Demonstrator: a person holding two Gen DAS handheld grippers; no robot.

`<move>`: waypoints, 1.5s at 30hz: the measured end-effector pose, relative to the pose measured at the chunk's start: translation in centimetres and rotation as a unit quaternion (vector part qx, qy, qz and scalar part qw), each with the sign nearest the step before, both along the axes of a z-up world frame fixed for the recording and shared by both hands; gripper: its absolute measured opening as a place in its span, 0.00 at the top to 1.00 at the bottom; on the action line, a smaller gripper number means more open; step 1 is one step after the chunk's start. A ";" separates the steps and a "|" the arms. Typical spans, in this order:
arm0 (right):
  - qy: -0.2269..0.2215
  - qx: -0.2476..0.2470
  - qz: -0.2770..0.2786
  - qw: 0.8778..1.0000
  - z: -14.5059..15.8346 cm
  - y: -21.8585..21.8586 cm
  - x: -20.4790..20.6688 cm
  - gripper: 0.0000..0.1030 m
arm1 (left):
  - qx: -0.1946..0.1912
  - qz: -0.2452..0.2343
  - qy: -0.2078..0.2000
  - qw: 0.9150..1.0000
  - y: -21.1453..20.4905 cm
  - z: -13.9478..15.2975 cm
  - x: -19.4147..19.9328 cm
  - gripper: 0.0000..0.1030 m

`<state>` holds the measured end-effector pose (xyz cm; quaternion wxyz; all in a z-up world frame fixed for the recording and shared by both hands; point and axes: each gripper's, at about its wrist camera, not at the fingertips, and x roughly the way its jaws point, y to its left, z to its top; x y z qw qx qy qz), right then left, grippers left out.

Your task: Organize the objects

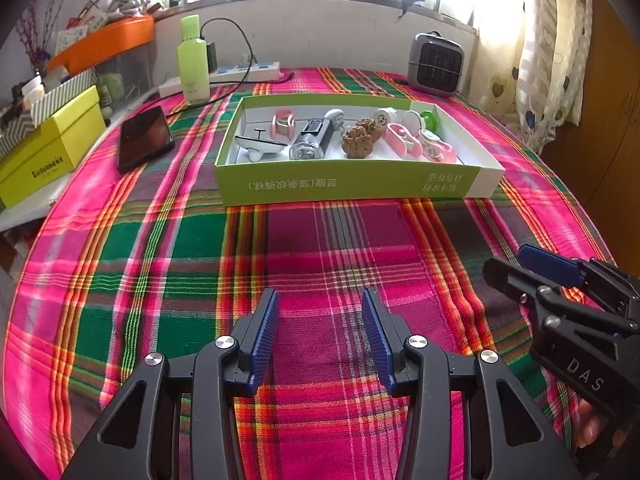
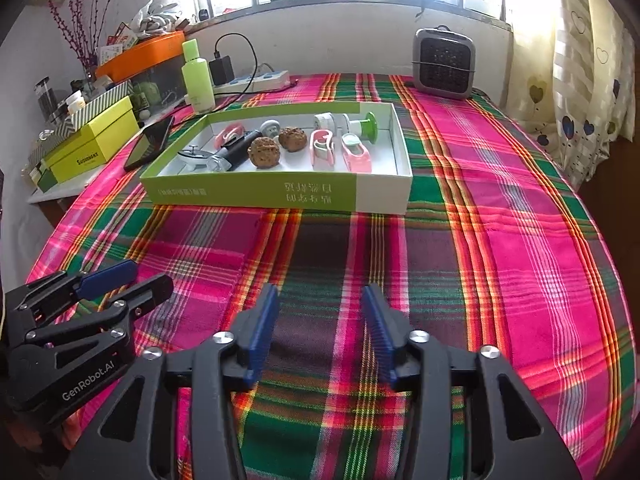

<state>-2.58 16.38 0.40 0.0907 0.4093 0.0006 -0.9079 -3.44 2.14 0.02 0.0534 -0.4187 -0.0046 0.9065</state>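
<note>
- Both grippers are hanging low over the pink-and-green plaid cloth [image 1: 320, 240], well short of the box. The left gripper [image 1: 320, 300] has its blue ribbed fingers [image 1: 264, 340] spread apart with nothing between them, and same deal for the right gripper [image 2: 320, 296], jaws apart and empty.
- All the stuff to sort sits in the shallow green-and-white cardboard tray [image 1: 348, 184] out in the middle of the cloth, closer to the window side.
- Inside it, left to right from the left wrist view: a grey flat gadget with a little T-shaped stem [image 1: 258, 146], a dark cylinder with a clear glassy end [image 1: 312, 142], two brown knobbly walnuts [image 1: 356, 140], a couple of pink-and-white plastic dispensers [image 1: 402, 140], and a green-and-white round spool thing [image 1: 426, 120].
- My guess on handling: the walnuts are light and hard but bumpy and round, so they'd probably roll or squirt out unless you pinch them across the widest middle.
- The pink dispensers look like light, stiff plastic, so I'd grab across the narrow sides.
- The cylinder looks smooth and maybe a bit slippery, so take it mid-body and keep off the clear end.
- The tray walls are thin card and would likely flex if nudged.
</note>
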 end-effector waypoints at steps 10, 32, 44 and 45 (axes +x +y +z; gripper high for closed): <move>-0.012 0.011 -0.001 1.000 -0.7 -0.2 0.5 0.49 | -0.006 0.002 0.001 1.000 0.4 -0.2 0.4 0.55; -0.013 0.038 -0.003 0.999 -0.8 -0.6 0.5 0.43 | -0.001 0.026 0.012 1.000 0.6 -0.4 0.9 0.52; -0.013 0.041 -0.014 0.999 -0.9 -0.5 0.6 0.38 | -0.026 0.029 0.011 0.999 1.2 -0.5 1.0 0.51; -0.013 0.042 -0.015 0.999 -0.9 -0.5 0.6 0.37 | -0.026 0.028 0.011 0.999 1.3 -0.5 1.0 0.51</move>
